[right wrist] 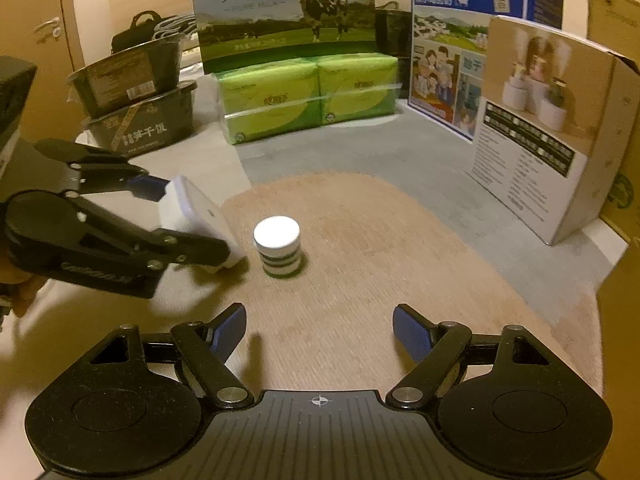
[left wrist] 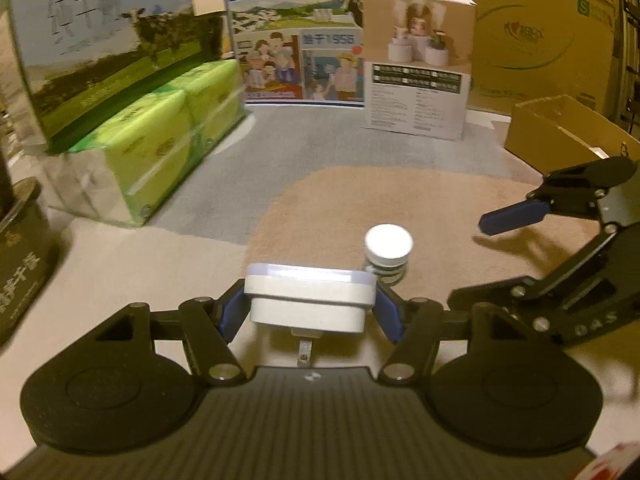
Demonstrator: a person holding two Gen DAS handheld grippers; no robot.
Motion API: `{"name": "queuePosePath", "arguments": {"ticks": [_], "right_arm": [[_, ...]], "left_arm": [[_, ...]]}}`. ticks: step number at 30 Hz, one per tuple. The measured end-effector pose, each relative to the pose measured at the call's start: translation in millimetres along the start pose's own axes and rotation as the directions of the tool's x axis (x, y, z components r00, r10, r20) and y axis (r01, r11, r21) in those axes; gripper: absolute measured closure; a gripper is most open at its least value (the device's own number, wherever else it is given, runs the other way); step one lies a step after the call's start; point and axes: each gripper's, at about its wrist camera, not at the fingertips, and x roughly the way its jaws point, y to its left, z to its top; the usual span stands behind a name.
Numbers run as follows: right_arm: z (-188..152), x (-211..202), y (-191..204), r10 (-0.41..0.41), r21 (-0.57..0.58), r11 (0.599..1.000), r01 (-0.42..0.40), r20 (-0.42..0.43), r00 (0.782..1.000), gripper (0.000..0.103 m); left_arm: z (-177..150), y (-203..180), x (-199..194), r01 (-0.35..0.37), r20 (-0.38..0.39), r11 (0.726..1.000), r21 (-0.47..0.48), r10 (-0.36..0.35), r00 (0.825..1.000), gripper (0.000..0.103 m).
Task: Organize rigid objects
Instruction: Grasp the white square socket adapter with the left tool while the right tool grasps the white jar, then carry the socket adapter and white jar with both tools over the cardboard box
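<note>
A white plug adapter (left wrist: 310,300) with a metal prong underneath sits between the blue pads of my left gripper (left wrist: 310,306), which is shut on it just above the pale table. From the right wrist view the adapter (right wrist: 200,216) appears tilted in that gripper, at the left edge of a round tan mat (right wrist: 380,260). A small jar (right wrist: 277,248) with a white lid and green-striped label stands upright on the mat, just right of the adapter. My right gripper (right wrist: 320,332) is open over the mat's near side, nothing between its fingers, the jar ahead of it.
Green tissue packs (right wrist: 308,96) and a cow-print milk carton (right wrist: 284,12) stand at the back. A blue milk carton (right wrist: 452,40) and a humidifier box (right wrist: 552,120) line the right. Black food tubs (right wrist: 136,104) sit back left. An open cardboard box (left wrist: 568,132) is far right.
</note>
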Motion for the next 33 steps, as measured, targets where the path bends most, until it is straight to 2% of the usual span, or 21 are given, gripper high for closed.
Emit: {"name": "queuePosePath", "arguments": {"ticks": [8,11,15,20,26,33], "right_arm": [[11,22,11,0.027,-0.021,0.999,-0.026,0.051,0.998,0.045],[14,28,17,0.026,-0.047,0.999,-0.023,0.075,0.997,0.049],[17,37,21,0.016,-0.071,0.997,-0.010,0.079,0.997,0.056],[19,40,21,0.015,-0.077,0.997,-0.009,0.077,0.997,0.070],[16,34,25,-0.008,-0.054,0.998,0.011,0.059,0.998,0.072],[-2,5,27,-0.048,0.038,0.998,0.047,0.017,0.999,0.072]], "left_arm": [[-6,22,-14,-0.021,0.033,0.998,-0.056,0.023,0.999,0.041],[-8,25,-15,-0.021,0.037,0.998,-0.065,0.024,0.999,0.041],[-11,27,-15,-0.013,0.046,0.996,-0.083,0.016,0.999,0.041],[-14,26,-15,-0.007,0.051,0.996,-0.090,0.012,0.999,0.041],[-17,17,-20,-0.013,0.045,0.995,-0.095,0.017,0.999,0.041],[-23,-5,-35,-0.002,0.042,0.992,-0.123,0.007,0.999,0.041]]}}
